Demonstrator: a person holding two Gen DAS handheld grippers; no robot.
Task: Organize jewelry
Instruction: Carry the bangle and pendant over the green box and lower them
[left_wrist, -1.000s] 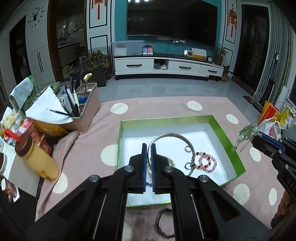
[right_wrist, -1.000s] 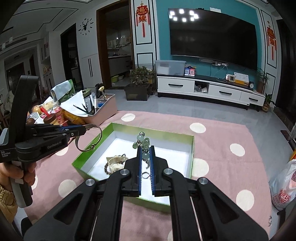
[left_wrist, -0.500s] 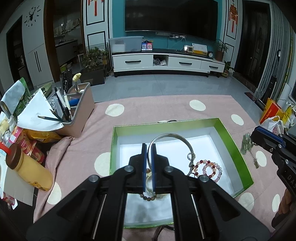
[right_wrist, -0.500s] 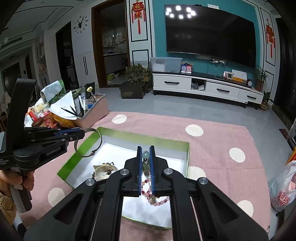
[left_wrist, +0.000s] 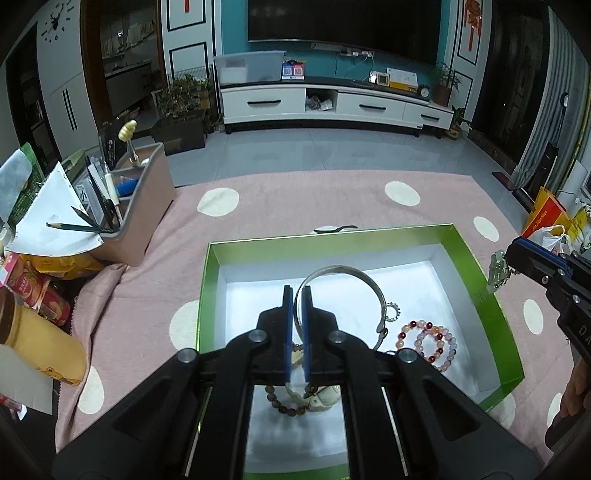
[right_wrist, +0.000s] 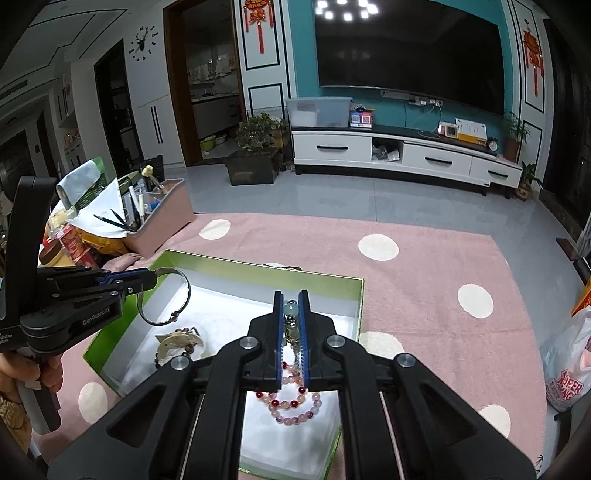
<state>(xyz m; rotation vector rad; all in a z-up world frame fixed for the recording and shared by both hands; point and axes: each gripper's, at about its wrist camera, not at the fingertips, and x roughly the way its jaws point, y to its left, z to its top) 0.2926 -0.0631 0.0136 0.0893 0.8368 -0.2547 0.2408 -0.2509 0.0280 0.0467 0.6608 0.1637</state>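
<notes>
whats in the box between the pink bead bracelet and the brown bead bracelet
In the left wrist view, bare white box floor separates the pink bead bracelet from the brown bead bracelet, with the held silver bangle hanging above it.

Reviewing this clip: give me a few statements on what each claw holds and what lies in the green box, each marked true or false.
1. The left claw is shut on the silver bangle. True.
2. The right claw is open and empty. False: it is shut on a pale green bead pendant.
3. A pink and red bead bracelet lies in the green box. True.
4. The green box stands on bare wood. False: it sits on a pink dotted cloth.
</notes>
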